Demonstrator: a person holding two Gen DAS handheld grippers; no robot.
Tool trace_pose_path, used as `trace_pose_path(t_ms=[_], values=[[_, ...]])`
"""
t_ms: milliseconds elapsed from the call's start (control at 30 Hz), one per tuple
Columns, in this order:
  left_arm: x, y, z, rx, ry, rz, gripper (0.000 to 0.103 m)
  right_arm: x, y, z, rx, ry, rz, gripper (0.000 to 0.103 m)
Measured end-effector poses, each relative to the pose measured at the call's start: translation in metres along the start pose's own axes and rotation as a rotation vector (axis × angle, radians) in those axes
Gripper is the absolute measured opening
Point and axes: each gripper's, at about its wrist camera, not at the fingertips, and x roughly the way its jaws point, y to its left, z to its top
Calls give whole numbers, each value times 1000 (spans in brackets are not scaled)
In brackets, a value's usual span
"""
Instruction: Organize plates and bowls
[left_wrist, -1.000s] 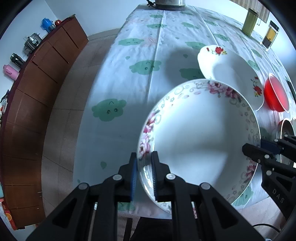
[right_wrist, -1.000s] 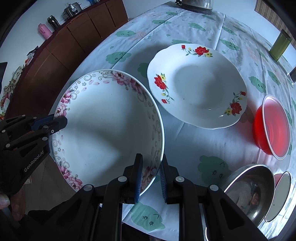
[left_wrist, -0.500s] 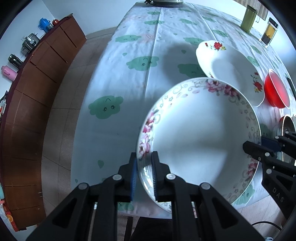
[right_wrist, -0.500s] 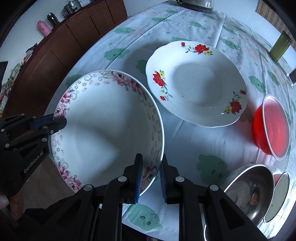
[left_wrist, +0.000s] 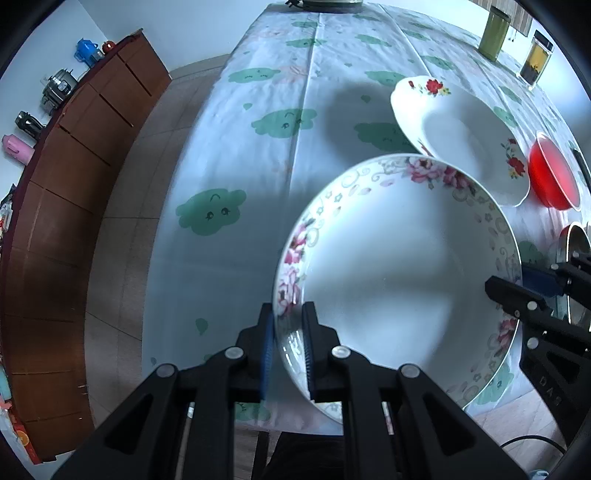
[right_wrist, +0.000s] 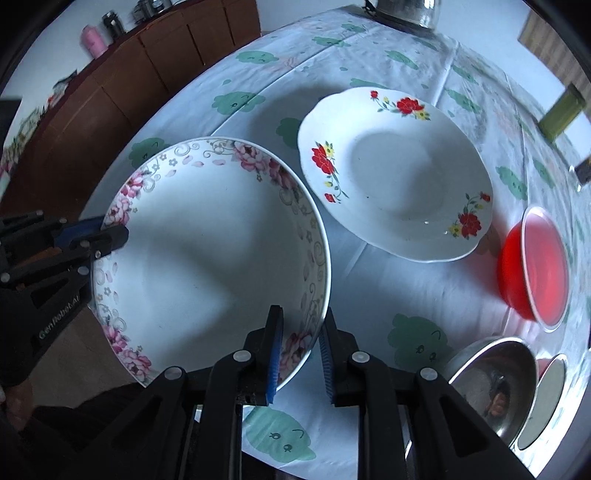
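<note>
I read "GenRobot.AI" on the side of the left gripper (right_wrist: 110, 236) in my right wrist view; on the right gripper (left_wrist: 506, 291), seen from the left wrist camera, only the letters "DAS" show, upside down, and I cannot make out more.

The pink-flowered plate (left_wrist: 402, 273) sits between my two grippers, over the near edge of the counter (left_wrist: 236, 155). My left fingers (left_wrist: 266, 332) stand narrow, clamped on the plate's rim at its left side, one pad outside and one inside the bowl of the plate. In the right wrist view the right fingers (right_wrist: 275, 343) straddle the opposite rim of the same plate (right_wrist: 207, 266); the inner blue pad lies against the inside of the rim, while the outer pad shows a thin gap, so I cannot tell how firmly that side grips.

Just beyond it, the red-flowered plate (right_wrist: 395, 173) lies flat on the cloud-print tablecloth (right_wrist: 373, 280), its near edge close to the held plate's far rim; from the left wrist view the two rims overlap. To the right stand a red bowl (right_wrist: 532, 266) and a steel bowl (right_wrist: 491, 376) near the counter's corner. The left half of the counter is bare cloth, with a wooden sideboard (left_wrist: 62, 192) across the floor.
</note>
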Motion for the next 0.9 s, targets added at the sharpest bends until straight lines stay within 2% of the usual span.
trace_pose_path(t_ms=[233, 900], values=[[2, 0, -1, 13, -5, 16, 11, 3, 10, -3, -74, -3, -74, 22], [2, -2, 0, 14, -6, 14, 11, 2, 6, -2, -37, -11, -41, 22]])
